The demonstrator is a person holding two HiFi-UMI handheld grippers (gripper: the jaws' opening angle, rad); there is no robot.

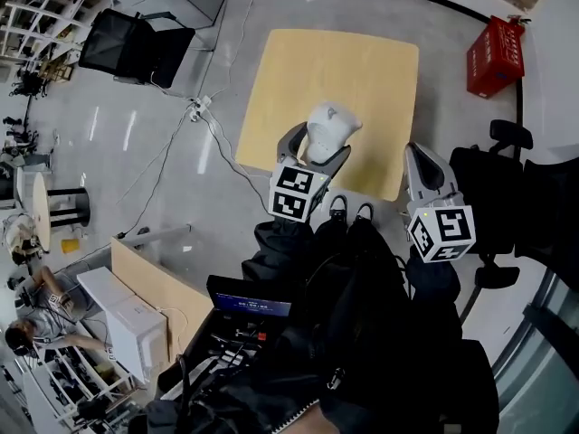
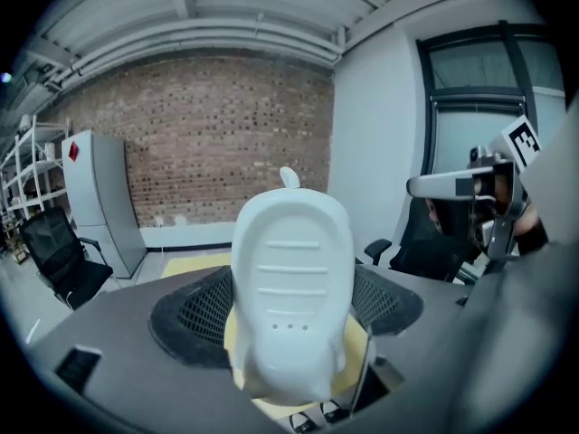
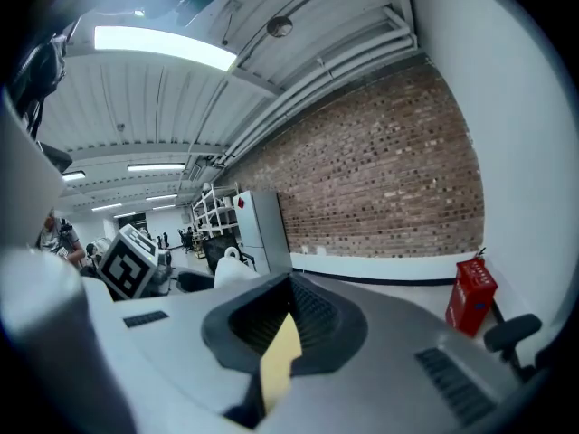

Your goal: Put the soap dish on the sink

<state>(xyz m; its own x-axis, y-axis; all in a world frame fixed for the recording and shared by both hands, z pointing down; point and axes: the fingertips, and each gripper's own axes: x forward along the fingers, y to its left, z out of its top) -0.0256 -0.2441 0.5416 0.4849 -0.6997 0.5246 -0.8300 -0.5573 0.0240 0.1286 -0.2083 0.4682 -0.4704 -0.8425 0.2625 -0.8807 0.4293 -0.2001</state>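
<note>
Landmark: a pale wooden square table (image 1: 362,70), seen from above on a grey floor.

Task's thing: a white moulded plastic soap dish (image 1: 327,125) with raised ribs and small drain holes. It is up in the air over the table's near edge, touching nothing but the claw.

Left claw: the left gripper (image 1: 318,147) is clamped on the soap dish. In the left gripper view the dish (image 2: 291,287) stands upright between the black mesh pads and fills the gap, with the table's top showing behind it.

Right claw: the right gripper (image 1: 421,165) hangs just off the table's near right corner. Its jaws are drawn together with nothing between them; only a thin sliver of the table's yellow shows through the slit in the right gripper view (image 3: 285,324).

Sink: none shows in any view, on the table or beside it.

Other things: a red box (image 1: 495,57) stands on the floor beyond the table's far right corner.

Done: the dish is picked up and held firmly, by the look of it.

Left: finding the sink, carrying the dish there, setting it down flat and letting go. That is most of the task.
</note>
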